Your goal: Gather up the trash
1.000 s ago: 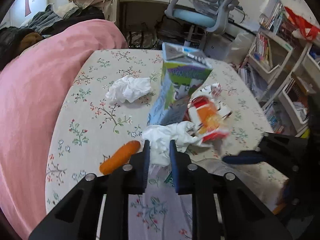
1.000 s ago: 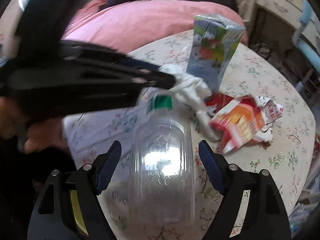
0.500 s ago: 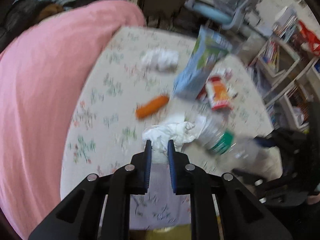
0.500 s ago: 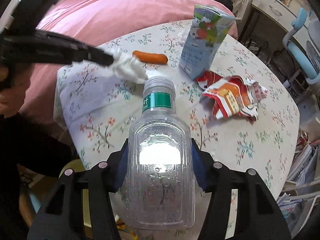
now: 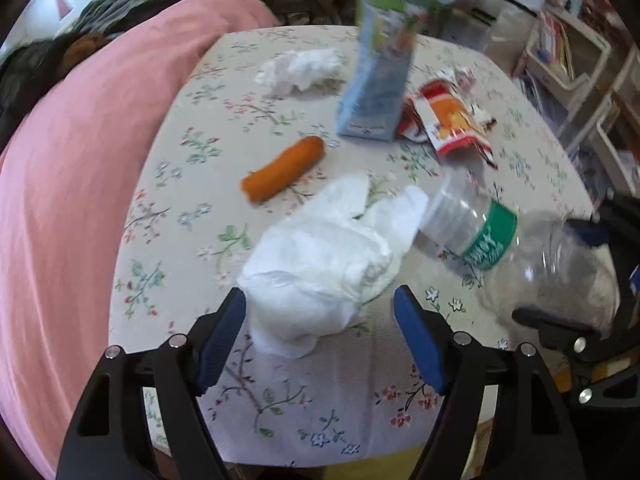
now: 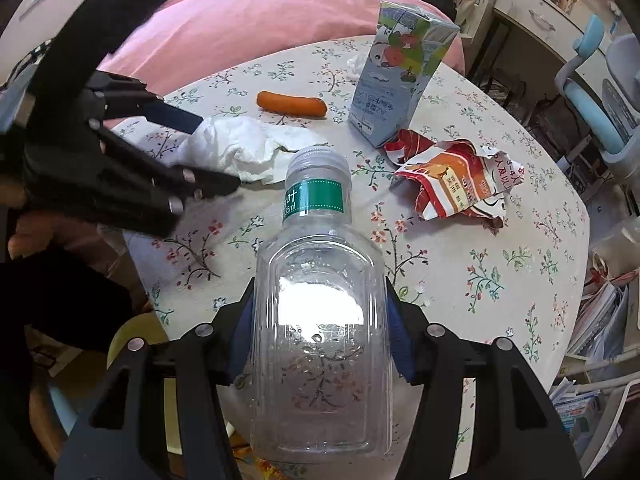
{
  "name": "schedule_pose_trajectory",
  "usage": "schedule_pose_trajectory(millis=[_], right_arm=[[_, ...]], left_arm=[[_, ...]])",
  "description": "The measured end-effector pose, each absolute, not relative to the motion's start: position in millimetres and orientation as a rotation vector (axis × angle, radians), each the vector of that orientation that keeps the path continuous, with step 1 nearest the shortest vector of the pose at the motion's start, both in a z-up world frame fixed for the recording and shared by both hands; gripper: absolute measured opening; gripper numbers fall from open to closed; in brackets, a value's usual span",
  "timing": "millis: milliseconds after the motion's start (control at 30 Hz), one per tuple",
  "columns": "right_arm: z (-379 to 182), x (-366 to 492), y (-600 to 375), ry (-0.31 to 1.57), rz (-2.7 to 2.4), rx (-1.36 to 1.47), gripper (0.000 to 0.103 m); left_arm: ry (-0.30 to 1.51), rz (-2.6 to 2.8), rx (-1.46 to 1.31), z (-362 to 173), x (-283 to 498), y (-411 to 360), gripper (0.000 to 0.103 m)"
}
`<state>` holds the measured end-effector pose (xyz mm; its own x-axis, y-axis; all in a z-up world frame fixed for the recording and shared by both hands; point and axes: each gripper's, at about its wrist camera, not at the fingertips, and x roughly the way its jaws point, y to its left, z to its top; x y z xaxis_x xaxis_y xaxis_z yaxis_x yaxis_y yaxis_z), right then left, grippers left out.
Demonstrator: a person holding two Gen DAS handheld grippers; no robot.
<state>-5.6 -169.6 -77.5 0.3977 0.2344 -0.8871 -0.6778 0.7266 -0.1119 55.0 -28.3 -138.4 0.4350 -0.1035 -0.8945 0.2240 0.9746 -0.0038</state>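
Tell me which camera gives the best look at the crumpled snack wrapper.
The right wrist view. The snack wrapper lies sharp and unobstructed there on the floral tablecloth, right of the milk carton, its red and orange print readable. The left wrist view shows it smaller, farther off and motion-blurred beside the carton.

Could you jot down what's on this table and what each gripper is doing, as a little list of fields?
surface: round table with floral cloth
left gripper: open, fingers either side of the crumpled white tissue
right gripper: shut on clear plastic bottle, green label, cap on
upright: juice carton
lying flat: carrot, torn red snack wrapper
far side: second tissue wad
beside table: pink bedding
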Motion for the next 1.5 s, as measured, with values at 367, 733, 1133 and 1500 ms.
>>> schedule_pose_trajectory(millis=[367,733,1133,1500], right_arm=[[-78,2,-173,1.023,0.620,-0.415,0.053],[-77,7,-171,1.053,0.649,-0.283,0.054],[-81,9,-170,1.047,0.646,-0.290,0.054],[-81,8,-170,1.048,0.647,-0.288,0.054]], left_arm=[[1.007,-0.209,0.053,-113,52,-22,0.016],[0.828,-0.200,-0.173,-67,45,12,0.016],[0.813,-0.201,-0.179,-66,39,12,0.016],[0.817,-0.206,-0.176,-66,39,10,0.016]])
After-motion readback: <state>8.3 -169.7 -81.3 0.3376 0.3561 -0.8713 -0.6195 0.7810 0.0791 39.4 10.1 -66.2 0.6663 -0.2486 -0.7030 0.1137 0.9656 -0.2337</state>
